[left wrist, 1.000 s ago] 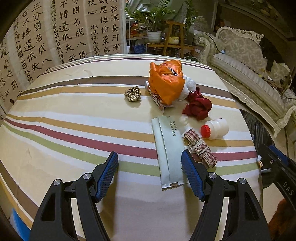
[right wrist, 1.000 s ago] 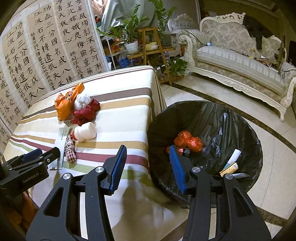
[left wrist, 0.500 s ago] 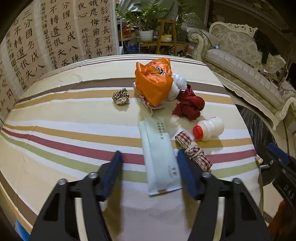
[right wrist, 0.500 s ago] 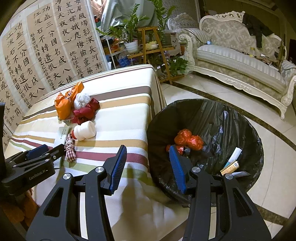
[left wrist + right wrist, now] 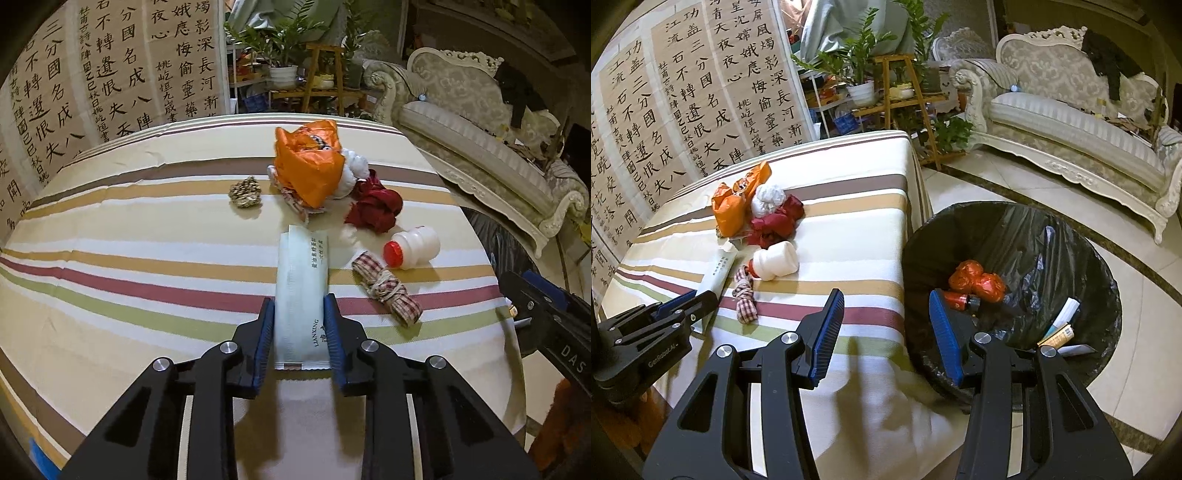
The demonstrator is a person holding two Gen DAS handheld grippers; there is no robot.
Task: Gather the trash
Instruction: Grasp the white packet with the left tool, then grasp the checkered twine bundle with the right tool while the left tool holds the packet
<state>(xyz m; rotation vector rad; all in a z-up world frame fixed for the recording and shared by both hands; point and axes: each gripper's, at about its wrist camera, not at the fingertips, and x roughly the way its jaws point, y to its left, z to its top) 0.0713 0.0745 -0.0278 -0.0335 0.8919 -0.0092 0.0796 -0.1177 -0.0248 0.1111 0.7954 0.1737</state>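
Observation:
A pale green packet (image 5: pixel 301 280) lies lengthwise on the striped tablecloth (image 5: pixel 147 266). My left gripper (image 5: pixel 299 299) straddles its near end. Its jaws are closing, and the blue pads (image 5: pixel 266 332) touch both long edges of the packet. Beside it lie a checked ribbon bundle (image 5: pixel 388 291), a white bottle with a red cap (image 5: pixel 417 245), a red crumpled wad (image 5: pixel 376 206), an orange plastic bag (image 5: pixel 308 162) and a brown clump (image 5: pixel 245 192). My right gripper (image 5: pixel 886 295) hangs open and empty over the table's edge, next to the black-lined bin (image 5: pixel 997 229).
The bin holds red wads (image 5: pixel 979 280), a small can and several wrappers. A white sofa (image 5: pixel 1071 122) stands on the tiled floor behind it. Plants on a wooden stand (image 5: pixel 897 81) and calligraphy panels (image 5: pixel 683 110) are beyond the table's far end.
The left gripper's jaws have narrowed from wide apart until they meet the packet's edges, and it has shifted so the packet sits between them. The right gripper has not moved.

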